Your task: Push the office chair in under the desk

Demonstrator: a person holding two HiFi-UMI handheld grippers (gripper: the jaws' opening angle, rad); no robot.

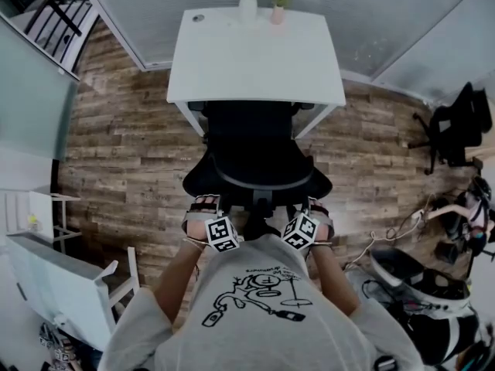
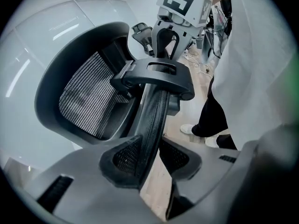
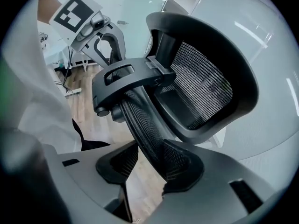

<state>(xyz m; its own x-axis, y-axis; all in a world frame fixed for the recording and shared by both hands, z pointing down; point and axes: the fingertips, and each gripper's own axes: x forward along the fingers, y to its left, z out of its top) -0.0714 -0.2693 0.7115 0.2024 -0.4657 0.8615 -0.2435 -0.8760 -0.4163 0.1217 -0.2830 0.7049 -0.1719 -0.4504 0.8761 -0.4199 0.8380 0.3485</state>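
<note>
The office chair (image 1: 251,141) is black, with a mesh back and a curved mesh headrest (image 2: 88,101) fixed to the back by a dark plastic bracket (image 2: 161,76). From my head view it stands on the wood-plank floor (image 1: 124,153) in front of the white table (image 1: 255,60). Its front is at the table's near edge, between the two front legs, and its back faces me. How far the seat reaches under the top I cannot tell.

The left tongs (image 1: 203,211) and the right tongs (image 1: 315,213) sit at the two ends of the back's top rim, both tilted steeply down. Only the gripper views show the hold. In each one the mesh rim runs edge-on between the pads, and the tongs are clamped on it, left and right alike. Floor shows in the gap below the rim.

The left gripper view also catches the right tongs' marker cube (image 2: 184,1) beyond the bracket, and a pale shoe (image 2: 189,129) on the floor. The head view alone gives me the table top, where a white vase (image 1: 247,6) and a pink one (image 1: 277,12) stand at the far edge.
</note>
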